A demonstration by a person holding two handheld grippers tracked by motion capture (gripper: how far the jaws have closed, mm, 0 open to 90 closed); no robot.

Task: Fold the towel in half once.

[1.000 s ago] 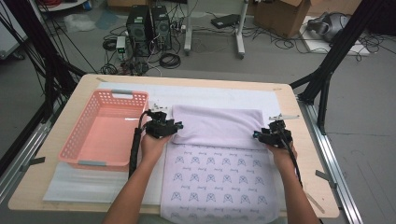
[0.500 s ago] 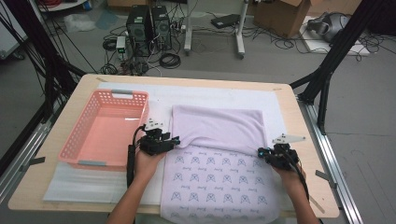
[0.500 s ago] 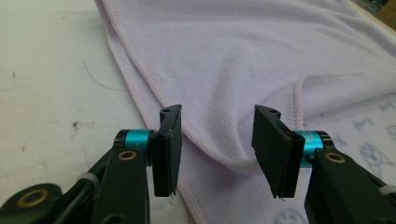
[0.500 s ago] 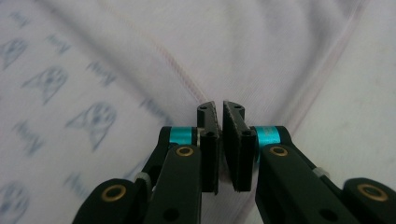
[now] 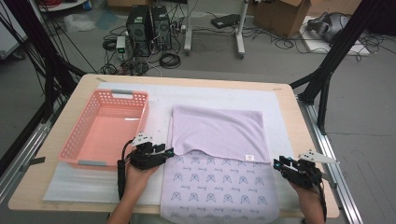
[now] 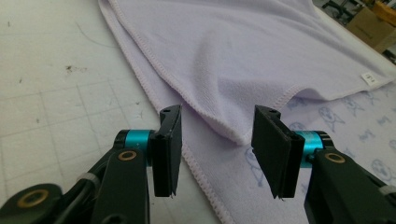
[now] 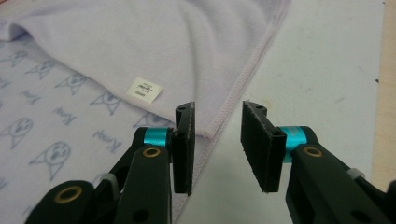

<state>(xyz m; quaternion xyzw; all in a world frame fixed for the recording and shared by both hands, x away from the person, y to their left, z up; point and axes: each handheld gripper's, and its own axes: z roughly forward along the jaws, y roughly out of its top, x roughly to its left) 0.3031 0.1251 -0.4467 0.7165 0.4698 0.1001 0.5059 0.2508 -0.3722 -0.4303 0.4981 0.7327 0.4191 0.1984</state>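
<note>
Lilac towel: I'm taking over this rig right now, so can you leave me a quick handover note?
Left tongs: open, pads clear, at the folded flap's left corner.
Right tongs: open, jaws just reopened, nothing between them, at the flap's right corner.
Lilac printed cloth towel: flat on the white mat, far half folded toward the person, plain side up.
Pink plastic basket: nothing lies in it.
Done: first fold.
Left, probably: more folds, then into the basket.

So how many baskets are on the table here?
1. A pink plastic basket sits on the left side of the table, beside the half-folded lavender towel, just beyond the left tool. It looks empty, and nothing on the table could hide another.
</note>
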